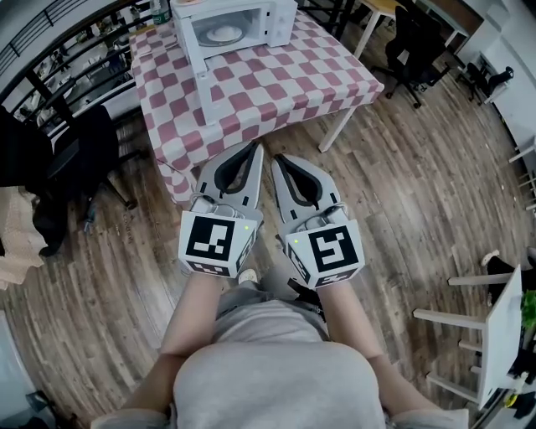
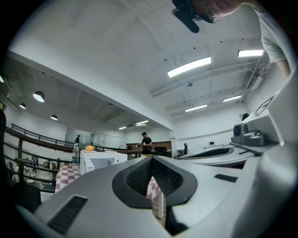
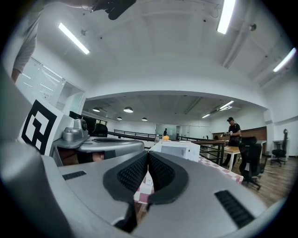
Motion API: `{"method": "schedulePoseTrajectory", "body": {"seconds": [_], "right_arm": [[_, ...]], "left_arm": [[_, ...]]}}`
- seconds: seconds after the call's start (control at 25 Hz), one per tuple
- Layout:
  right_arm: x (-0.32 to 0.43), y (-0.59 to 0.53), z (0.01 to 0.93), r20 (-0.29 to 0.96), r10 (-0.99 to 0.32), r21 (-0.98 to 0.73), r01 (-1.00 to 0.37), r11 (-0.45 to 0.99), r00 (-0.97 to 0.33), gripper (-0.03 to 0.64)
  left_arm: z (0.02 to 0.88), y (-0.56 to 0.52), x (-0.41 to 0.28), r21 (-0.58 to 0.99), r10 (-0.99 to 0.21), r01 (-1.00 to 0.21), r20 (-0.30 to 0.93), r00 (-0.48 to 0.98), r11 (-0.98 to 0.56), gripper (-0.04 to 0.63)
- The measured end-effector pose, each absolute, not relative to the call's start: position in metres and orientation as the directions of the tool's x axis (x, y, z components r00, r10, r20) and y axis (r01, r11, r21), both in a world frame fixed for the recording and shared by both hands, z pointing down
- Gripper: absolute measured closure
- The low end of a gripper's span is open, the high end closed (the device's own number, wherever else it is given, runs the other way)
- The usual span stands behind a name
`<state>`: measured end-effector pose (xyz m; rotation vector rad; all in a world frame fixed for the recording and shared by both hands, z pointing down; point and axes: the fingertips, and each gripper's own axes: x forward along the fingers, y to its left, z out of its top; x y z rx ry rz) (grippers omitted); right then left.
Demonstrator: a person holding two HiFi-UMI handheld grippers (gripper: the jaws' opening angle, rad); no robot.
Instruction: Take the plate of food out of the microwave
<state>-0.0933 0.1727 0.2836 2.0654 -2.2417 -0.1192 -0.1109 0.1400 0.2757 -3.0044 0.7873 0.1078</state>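
The white microwave [image 1: 239, 25] stands at the far end of a table with a red-and-white checked cloth [image 1: 268, 84]. Its door [image 1: 194, 63] hangs open toward me, and a pale plate of food [image 1: 224, 34] shows inside. My left gripper [image 1: 256, 148] and right gripper [image 1: 278, 159] are held side by side over the wooden floor, short of the table's near edge, pointing at it. Both are shut and hold nothing. In the left gripper view the jaws [image 2: 151, 159] meet in front of the microwave [image 2: 98, 160]. The right gripper [image 3: 148, 154] also has the microwave [image 3: 179, 148] ahead.
An orange [image 2: 89, 148] and a bottle [image 2: 75, 155] are by the microwave's top. Black office chairs [image 1: 419, 50] stand right of the table, and a dark chair [image 1: 79, 155] stands left. White furniture [image 1: 494, 323] is at the right edge. A person [image 3: 233, 132] stands far off.
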Motion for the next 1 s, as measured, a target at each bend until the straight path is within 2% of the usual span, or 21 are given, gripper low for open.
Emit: {"method": "schedulePoseTrajectory", "body": {"seconds": [0.28,1.0], "right_arm": [[-0.058,0.151,0.292,0.006,-0.998,0.095,-0.994,0.061,-0.061,0.592],[0.06,0.03,0.292,-0.021,-0.99,-0.006,-0.991,0.137,-0.137,0.592]], "left_arm": [[0.285,0.118,-0.08,-0.031,-0.484,-0.486,-0.054,0.873,-0.873,0.594],[0.288,0.006,0.021,-0.03,-0.565,-0.567,-0.045,0.824,-0.823,0.594]]}}
